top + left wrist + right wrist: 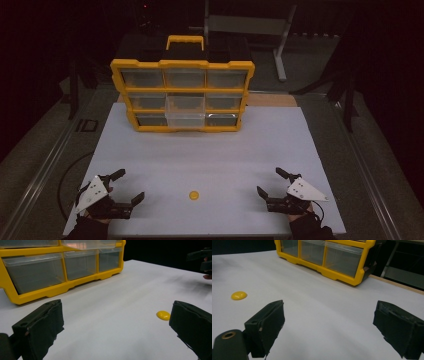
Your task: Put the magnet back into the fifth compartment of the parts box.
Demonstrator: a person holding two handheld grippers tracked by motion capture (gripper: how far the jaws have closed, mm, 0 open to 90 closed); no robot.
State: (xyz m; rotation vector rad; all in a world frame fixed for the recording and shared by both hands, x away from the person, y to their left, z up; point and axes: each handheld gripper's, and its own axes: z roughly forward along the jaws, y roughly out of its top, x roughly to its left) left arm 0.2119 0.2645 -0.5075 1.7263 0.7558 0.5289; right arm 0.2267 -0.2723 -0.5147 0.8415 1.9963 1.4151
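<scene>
Left hand-held gripper [125, 186] rests low at the near left edge of the bench [210, 150], jaws spread wide, nothing between them; grey plate on top, hand behind it at the bench edge. Right hand-held gripper [270, 182] mirrors it at the near right, jaws likewise wide apart and empty. Both point inward and slightly forward. Yellow disc [194, 195] lies flat on the bench between the two, roughly midway, a little nearer the front edge than the jaw tips, touching neither. In the left gripper view the disc [163, 315] sits just beside the right-hand jaw, ahead of it and inside the gap's edge; the right gripper's black jaws show at the far upper right of that view. In the right gripper view the disc [239, 295] lies off to the left, outside the jaw gap, well ahead of the left-hand jaw. Farther out, at the back of the bench: yellow organiser [182, 95] standing upright, three rows of clear drawers, the middle drawer of the bottom row pulled partly out. Surroundings dark.
</scene>
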